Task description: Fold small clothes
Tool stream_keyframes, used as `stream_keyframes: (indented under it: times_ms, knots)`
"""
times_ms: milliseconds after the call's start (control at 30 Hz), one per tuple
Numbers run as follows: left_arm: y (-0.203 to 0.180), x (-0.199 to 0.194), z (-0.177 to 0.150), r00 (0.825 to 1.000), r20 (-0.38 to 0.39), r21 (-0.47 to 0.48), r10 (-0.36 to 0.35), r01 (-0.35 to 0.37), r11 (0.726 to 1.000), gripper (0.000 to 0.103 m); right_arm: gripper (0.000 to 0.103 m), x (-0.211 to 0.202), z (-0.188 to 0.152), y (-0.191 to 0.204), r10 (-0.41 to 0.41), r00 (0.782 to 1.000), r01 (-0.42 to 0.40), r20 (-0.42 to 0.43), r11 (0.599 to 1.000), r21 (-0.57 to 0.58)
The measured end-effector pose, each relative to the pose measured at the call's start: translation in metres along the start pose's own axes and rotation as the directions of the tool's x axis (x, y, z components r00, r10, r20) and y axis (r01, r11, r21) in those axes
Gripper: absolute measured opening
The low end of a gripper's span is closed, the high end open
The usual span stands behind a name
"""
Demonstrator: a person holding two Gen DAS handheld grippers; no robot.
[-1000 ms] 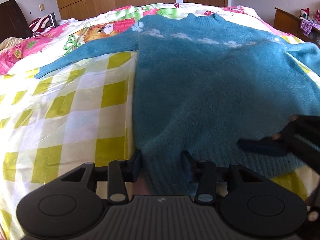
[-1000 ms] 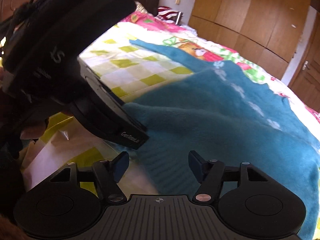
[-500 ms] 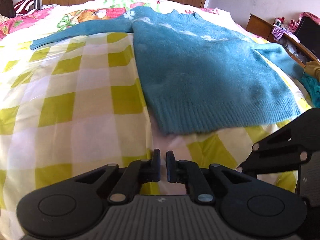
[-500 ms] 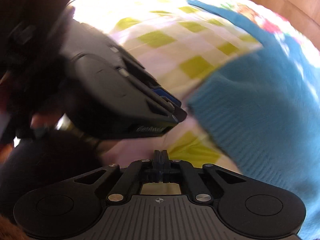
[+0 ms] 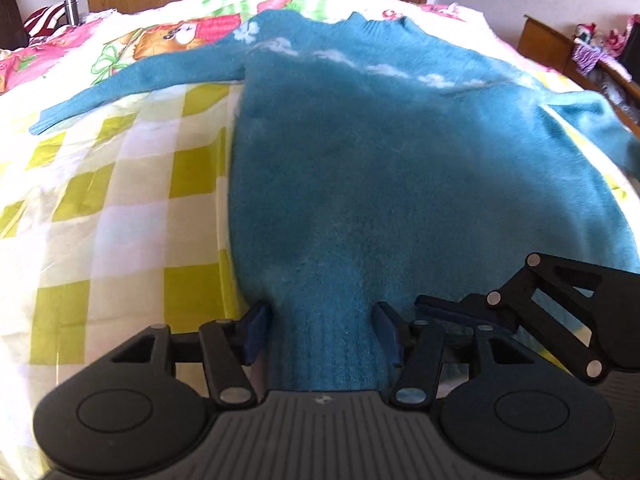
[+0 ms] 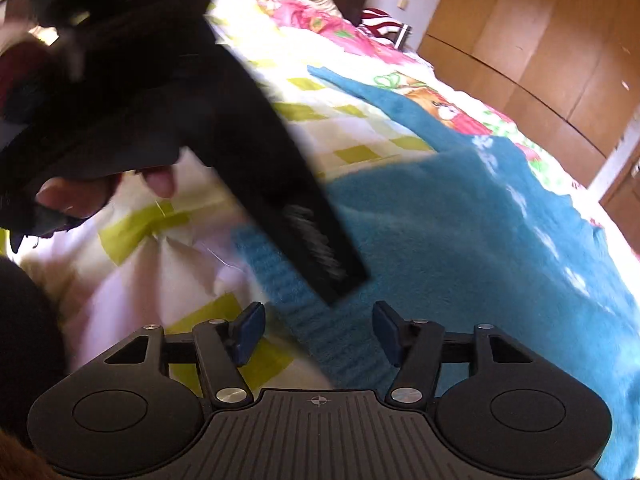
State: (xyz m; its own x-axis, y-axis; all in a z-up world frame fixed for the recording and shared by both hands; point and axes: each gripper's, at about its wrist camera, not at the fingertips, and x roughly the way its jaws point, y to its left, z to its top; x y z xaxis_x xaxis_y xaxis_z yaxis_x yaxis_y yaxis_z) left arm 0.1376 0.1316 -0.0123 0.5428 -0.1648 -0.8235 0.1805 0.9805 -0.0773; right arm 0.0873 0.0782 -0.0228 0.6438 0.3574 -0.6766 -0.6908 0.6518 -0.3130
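Sweater [image 5: 380, 168] lay spread flat on the bed [image 5: 100, 208], its ribbed hem at the near edge between the wide-apart fingers of both left hand-held gripper [image 5: 322, 330] and, apparently, right hand-held gripper [image 6: 318, 330].

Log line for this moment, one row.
left gripper open, astride sweater hem | right gripper open, same hem | sweater flat on bed

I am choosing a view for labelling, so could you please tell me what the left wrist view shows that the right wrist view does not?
Only the left wrist view shows the collar, the right sleeve and the open left tongs straddling the hem. Only the right wrist view shows the person's hand and the open right tongs. Both show the teal sweater on the checked quilt.
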Motion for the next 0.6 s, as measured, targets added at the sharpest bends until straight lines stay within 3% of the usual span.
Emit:
stream_keyframes:
  times_ms: [33,67,167,233,267,433,533,600]
  knots:
    - [-0.002,0.002,0.002,1.0,-0.012,0.005,0.011,-0.011,1.0,0.063,0.041,0.006,0.001,-0.006,0.028,1.0,-0.028,0.001,0.999,0.037]
    - [-0.003,0.002,0.004,0.999,-0.02,0.017,0.029,-0.029,0.999,0.052,0.024,0.009,0.002,-0.014,0.052,0.999,-0.05,-0.011,0.995,0.087]
    - [0.009,-0.005,0.008,0.999,-0.038,-0.001,0.002,-0.002,1.0,0.035,0.007,0.016,0.006,-0.045,0.128,0.991,-0.112,-0.036,0.949,0.296]
    - [0.018,-0.011,0.005,0.999,-0.038,-0.046,-0.038,0.036,0.998,0.031,0.007,0.018,0.009,-0.058,0.186,0.982,-0.154,-0.039,0.897,0.414]
    - [0.02,-0.014,0.002,0.998,-0.033,-0.062,-0.045,0.043,0.997,0.029,0.007,0.015,0.012,-0.058,0.198,0.979,-0.164,-0.037,0.891,0.423]
    - [0.029,-0.038,-0.019,0.997,-0.03,-0.096,-0.068,0.065,0.993,0.023,0.006,-0.006,0.022,-0.029,0.266,0.963,-0.227,-0.052,0.898,0.377]
    - [0.037,-0.057,-0.047,0.995,-0.067,-0.13,-0.077,0.068,0.989,0.022,0.004,-0.017,0.027,-0.008,0.357,0.931,-0.311,-0.076,0.885,0.347]
    - [0.042,-0.069,-0.063,0.996,-0.08,-0.127,-0.046,0.036,0.991,0.022,0.002,-0.018,0.024,0.011,0.453,0.886,-0.394,-0.1,0.848,0.355]
